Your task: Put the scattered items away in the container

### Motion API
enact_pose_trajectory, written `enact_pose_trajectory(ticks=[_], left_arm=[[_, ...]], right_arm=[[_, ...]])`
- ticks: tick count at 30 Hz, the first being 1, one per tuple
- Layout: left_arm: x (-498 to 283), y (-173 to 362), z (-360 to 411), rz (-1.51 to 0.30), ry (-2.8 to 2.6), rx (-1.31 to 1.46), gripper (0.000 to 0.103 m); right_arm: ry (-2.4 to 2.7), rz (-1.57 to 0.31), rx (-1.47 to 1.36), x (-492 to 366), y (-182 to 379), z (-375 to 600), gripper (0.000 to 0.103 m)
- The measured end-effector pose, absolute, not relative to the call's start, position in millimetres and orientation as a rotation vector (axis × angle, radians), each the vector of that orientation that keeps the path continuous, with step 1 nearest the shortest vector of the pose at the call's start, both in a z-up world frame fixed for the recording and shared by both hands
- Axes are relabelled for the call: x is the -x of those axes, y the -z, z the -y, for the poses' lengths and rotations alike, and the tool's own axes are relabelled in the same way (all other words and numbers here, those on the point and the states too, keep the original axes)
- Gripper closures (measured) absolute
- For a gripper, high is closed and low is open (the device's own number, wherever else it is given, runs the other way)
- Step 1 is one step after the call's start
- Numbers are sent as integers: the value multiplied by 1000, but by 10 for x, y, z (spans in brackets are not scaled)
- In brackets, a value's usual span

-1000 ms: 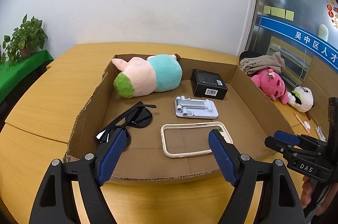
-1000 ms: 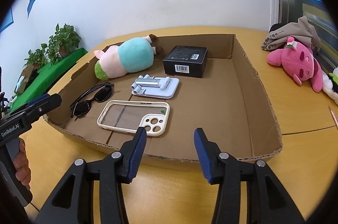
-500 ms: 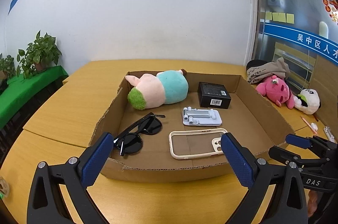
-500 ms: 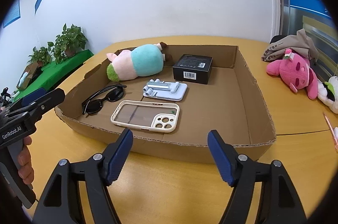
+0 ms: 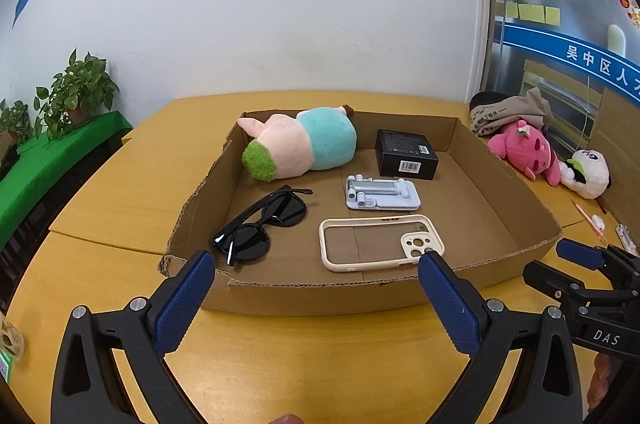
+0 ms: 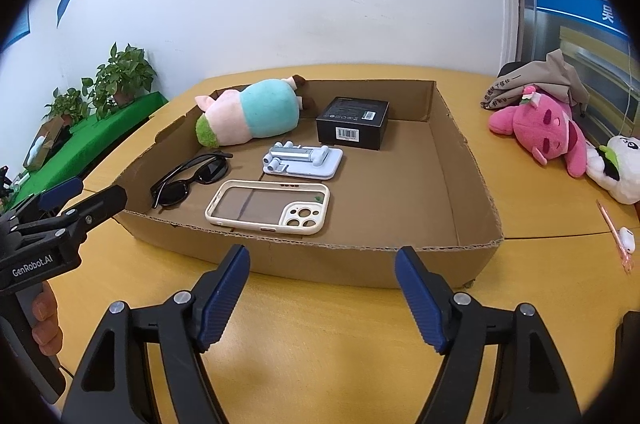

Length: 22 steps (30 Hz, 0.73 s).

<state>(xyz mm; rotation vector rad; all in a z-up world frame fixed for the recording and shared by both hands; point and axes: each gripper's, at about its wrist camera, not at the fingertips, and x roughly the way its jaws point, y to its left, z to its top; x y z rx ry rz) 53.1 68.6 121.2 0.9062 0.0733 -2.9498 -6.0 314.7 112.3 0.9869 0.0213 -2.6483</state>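
— Both grippers have been drawn back from the cardboard box [image 5: 400, 288] since the earlier frames, and both sets of jaws have been spread wider; nothing inside has been shifted.

— What is held?

— Nothing. The left gripper [image 5: 316, 300] is seen fully spread and empty, and the right gripper [image 6: 322, 298] is moderately wide and empty, both over the table [image 6: 320, 344] short of the box's near wall.

— What is already tidied?

— Five items are lying in the box: phone case [image 5: 380, 242], sunglasses [image 5: 264, 224], phone stand [image 5: 382, 192], black box [image 5: 406, 152] and pig plush [image 5: 300, 144].

— And what is left?

— Outside, to the right, a pink plush [image 6: 544, 128], a panda plush [image 6: 616, 168] and a grey cloth [image 6: 536, 80] are seen, with a pen [image 6: 612, 232] nearer. Whether these are counted among the scattered items cannot be told; if not, the task is judged complete.
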Motion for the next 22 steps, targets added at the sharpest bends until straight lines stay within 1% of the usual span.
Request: enact_pose_trajectory(ticks=[22], left_arm=[[-543,-1175,-748,-47,2941,-959,0]], right_arm=[[2646,-26,-990,1,-1102,-3131,28]])
